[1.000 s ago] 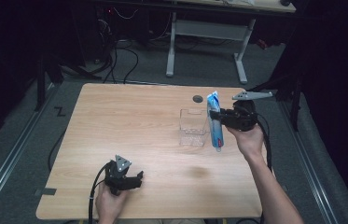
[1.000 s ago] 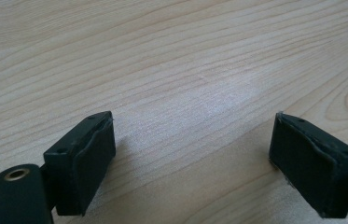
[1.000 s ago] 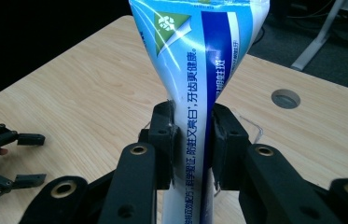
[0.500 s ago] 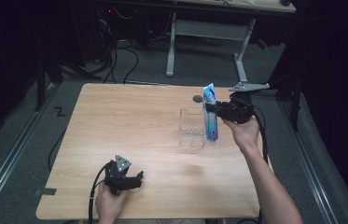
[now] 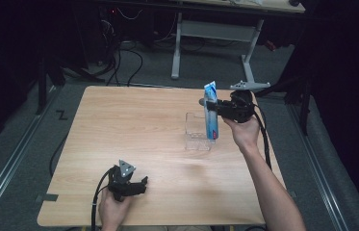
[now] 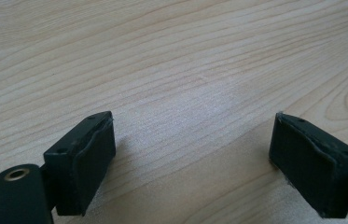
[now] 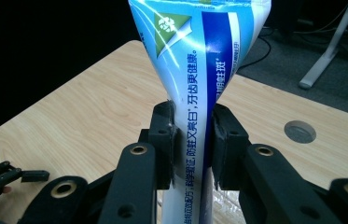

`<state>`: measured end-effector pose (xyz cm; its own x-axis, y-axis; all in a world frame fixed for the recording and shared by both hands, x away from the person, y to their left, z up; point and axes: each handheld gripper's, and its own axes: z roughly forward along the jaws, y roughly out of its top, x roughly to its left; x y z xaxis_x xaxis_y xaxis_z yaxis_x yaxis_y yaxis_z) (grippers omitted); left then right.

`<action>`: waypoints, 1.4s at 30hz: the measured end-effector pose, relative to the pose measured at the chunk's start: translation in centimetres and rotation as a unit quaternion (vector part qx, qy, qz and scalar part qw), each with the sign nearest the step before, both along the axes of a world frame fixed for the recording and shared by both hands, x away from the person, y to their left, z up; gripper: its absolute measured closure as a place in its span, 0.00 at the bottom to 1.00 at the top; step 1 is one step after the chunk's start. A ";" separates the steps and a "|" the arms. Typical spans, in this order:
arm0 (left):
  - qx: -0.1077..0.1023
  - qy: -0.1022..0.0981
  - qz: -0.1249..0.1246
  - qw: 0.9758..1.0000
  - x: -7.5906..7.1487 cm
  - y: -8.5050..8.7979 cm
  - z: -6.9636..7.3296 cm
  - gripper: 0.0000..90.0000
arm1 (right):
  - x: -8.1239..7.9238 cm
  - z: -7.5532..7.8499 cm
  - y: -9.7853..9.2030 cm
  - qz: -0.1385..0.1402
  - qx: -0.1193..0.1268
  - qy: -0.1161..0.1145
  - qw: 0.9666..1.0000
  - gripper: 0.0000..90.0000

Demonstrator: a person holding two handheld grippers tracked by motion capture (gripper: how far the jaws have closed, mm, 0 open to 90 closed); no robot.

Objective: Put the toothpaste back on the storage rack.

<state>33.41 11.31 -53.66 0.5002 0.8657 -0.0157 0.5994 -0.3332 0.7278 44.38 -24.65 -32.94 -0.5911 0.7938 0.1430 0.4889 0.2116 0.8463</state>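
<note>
The right gripper (image 5: pixel 214 108) is clamped on a blue-and-white toothpaste tube (image 5: pixel 211 117), its pads squeezing the tube about midway, as the right gripper view shows (image 7: pixel 195 140). Compared with a second ago, the hand has carried the tube a little toward the far edge of the table (image 5: pixel 134 125) and stood it more upright; its lower end now hangs at or just inside the clear plastic holder (image 5: pixel 197 137), and whether it touches the holder cannot be told. That suggests the tube is being lined up to stand in the holder, so the job looks close to its last step: lower it straight and let go. The left gripper (image 5: pixel 131 185) rests near the front edge, well apart from the tube, in the same spot as before, its jaws spread wide over bare wood with nothing between them (image 6: pixel 190 154). A round grommet (image 7: pixel 300 131) sits in the table beyond the tube.
</note>
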 end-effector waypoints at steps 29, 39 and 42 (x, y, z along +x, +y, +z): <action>0.002 0.001 0.001 1.000 0.0 -0.1 0.0 0.16 | 2.6 -0.8 1.5 -0.041 -0.015 -0.010 0.999 0.81; 0.001 0.002 0.000 1.000 0.0 -0.1 0.0 0.17 | 3.3 -2.1 1.1 -0.060 -0.014 -0.001 0.998 0.81; 0.001 0.002 0.000 1.000 0.0 -0.1 0.0 0.17 | 3.5 -2.5 1.0 -0.066 -0.015 0.003 0.998 0.81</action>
